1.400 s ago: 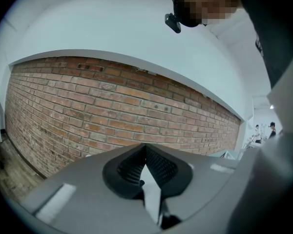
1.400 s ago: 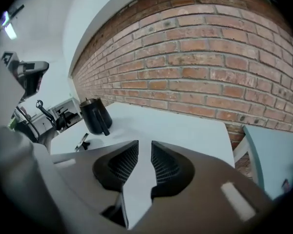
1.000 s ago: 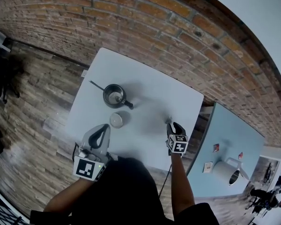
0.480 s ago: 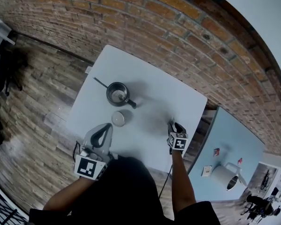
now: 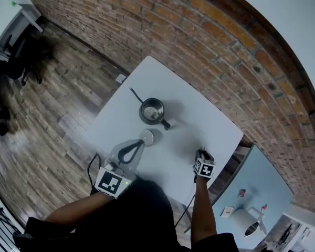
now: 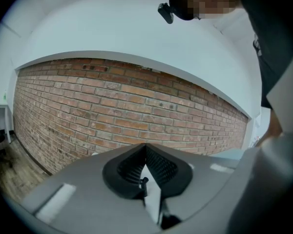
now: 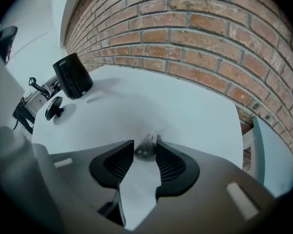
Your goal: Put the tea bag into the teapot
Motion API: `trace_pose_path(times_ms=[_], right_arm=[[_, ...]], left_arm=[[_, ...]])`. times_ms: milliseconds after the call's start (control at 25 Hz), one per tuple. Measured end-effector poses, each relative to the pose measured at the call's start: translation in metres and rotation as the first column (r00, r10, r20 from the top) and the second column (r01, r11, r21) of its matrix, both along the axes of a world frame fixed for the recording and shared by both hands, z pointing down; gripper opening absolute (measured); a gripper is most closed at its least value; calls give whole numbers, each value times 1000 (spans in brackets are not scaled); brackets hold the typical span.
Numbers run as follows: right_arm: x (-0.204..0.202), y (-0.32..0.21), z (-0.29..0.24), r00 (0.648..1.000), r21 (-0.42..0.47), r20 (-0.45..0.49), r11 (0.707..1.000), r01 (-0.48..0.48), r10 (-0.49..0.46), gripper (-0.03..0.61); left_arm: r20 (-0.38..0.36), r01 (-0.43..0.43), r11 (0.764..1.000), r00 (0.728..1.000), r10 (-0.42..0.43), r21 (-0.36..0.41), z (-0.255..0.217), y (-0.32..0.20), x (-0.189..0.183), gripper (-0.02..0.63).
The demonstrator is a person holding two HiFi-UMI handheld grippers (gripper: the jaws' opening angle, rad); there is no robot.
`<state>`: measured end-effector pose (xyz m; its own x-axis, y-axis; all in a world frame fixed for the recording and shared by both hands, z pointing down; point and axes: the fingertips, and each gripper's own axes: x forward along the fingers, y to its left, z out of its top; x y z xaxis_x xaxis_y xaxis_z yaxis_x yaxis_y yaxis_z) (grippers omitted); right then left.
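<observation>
Tea bag (image 7: 146,149): lying on worktop (image 7: 185,111)
Right gripper (image 7: 145,142): jaws apart, straddling it
Left gripper (image 6: 145,145): jaws pressed together, tips touching

Teapot (image 5: 153,110) on table (image 5: 199,115), lid (image 5: 146,137) just before it, tea bag (image 7: 147,148) well right of both, brick wall (image 5: 210,46) behind

The tea bag (image 7: 147,150), a small dark sachet, lies on the white bench (image 7: 185,111) at the tips of the right tool (image 7: 145,144), between its parted jaws. The black teapot (image 7: 72,75) stands upright and uncovered, well off to that tool's left, its lid (image 7: 53,107) beside it
</observation>
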<state>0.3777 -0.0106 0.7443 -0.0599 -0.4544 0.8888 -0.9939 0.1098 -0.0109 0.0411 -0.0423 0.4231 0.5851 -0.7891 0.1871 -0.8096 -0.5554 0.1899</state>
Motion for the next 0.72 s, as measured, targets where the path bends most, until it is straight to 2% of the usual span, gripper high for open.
trace_pose_path(times_ms=[160, 520, 720], right_arm=[[1, -2, 2, 1000, -2, -21, 1000, 19, -19, 140], [0, 0, 0, 998, -7, -34, 999, 43, -43, 107], [-2, -3, -6, 998, 29, -40, 998, 54, -52, 95]], left_arm=[[11, -5, 1000, 1000, 5, 12, 0, 2, 2, -2], [-18, 17, 1000, 1000, -17, 5, -3, 6, -6, -2], [-22, 31, 1000, 999, -31, -3, 0, 8, -13, -2]])
